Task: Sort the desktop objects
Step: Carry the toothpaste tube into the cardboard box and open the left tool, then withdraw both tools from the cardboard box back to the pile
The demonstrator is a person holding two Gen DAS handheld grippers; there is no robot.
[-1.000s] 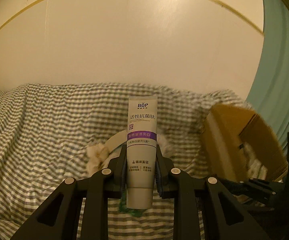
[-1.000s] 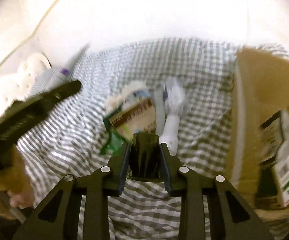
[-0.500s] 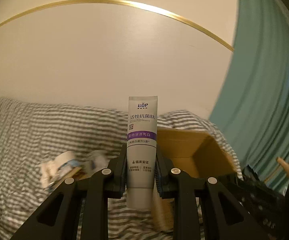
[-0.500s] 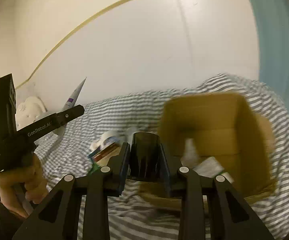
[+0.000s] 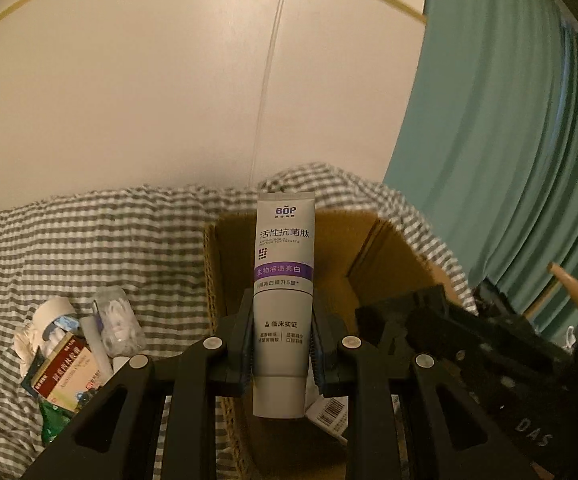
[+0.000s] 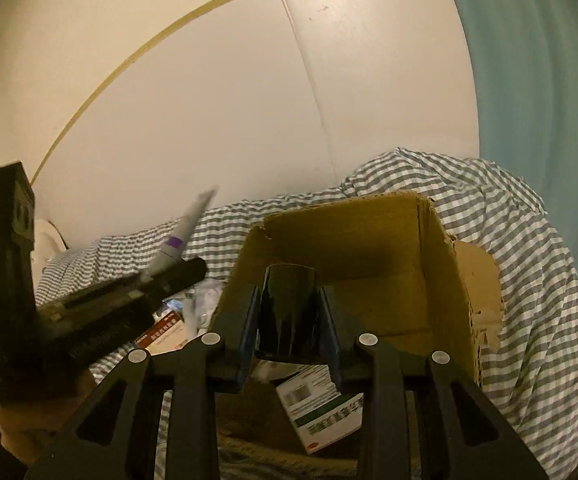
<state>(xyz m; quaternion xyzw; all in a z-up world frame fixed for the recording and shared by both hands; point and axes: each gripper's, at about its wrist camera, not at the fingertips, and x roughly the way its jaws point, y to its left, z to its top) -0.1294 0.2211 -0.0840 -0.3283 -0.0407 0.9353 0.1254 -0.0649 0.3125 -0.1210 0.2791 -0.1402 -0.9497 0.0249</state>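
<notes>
A home, likely a bedroom: a grey-and-white checked sheet [image 5: 89, 240] drapes the surface, a teal curtain [image 5: 509, 140] hangs beside a cream wall [image 5: 149, 100], and a cardboard box [image 6: 441, 280] sits among household clutter.

Matt grey plastic on the tube [image 5: 284, 280], smooth, with a purple band. Rough brown corrugated card on the box [image 6: 441, 280], torn and ragged at its rim. Soft woven checked cloth [image 5: 89, 240], rumpled. Glossy black plastic on the cup [image 6: 288, 312]. Matt black plastic fingers [image 5: 245, 344], silver metal screws.
</notes>
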